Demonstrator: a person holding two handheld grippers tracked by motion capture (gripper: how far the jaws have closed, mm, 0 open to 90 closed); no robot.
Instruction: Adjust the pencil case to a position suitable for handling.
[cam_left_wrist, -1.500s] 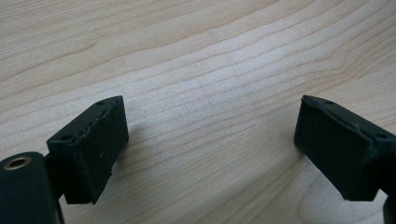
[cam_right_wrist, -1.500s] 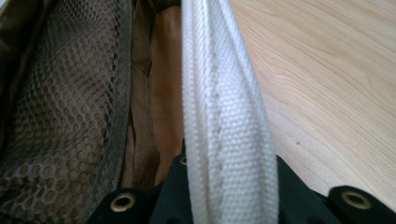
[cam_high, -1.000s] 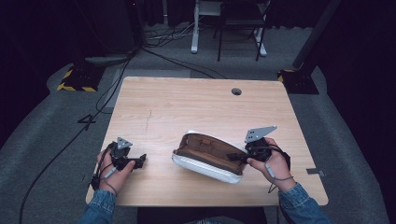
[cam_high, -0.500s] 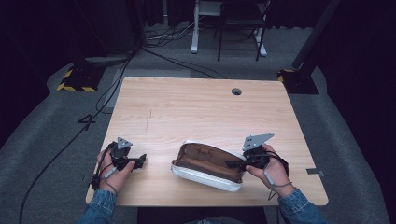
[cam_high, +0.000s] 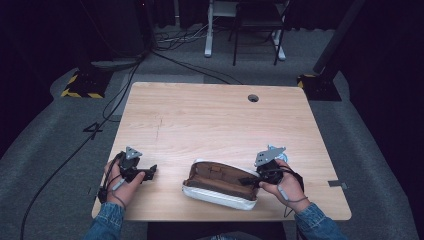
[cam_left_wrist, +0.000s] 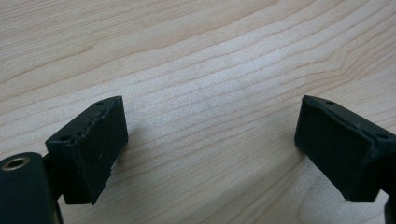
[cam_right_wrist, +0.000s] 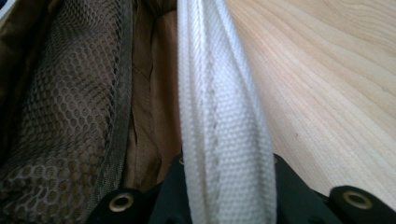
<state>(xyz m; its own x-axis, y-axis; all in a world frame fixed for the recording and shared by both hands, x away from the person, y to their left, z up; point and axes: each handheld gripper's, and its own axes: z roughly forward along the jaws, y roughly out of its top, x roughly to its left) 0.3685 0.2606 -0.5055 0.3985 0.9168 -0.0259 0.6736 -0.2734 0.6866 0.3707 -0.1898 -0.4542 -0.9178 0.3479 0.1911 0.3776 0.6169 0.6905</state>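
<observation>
Since the earlier frame my right gripper (cam_high: 250, 181) has sunk with the pouch (cam_high: 220, 185) toward the table (cam_high: 210, 120). It grasps the pouch's white rim (cam_right_wrist: 224, 121). My left gripper (cam_high: 150, 171) is released.

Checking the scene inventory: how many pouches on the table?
1. A white pouch with brown lining lies open near the table's front edge, its right end pinched by the right hand-held gripper.

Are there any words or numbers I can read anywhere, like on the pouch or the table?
"4" – a dark mark on the grey floor left of the table.
Pouch: no words or labels can be read on it.
Table: no writing, just wood grain.
</observation>
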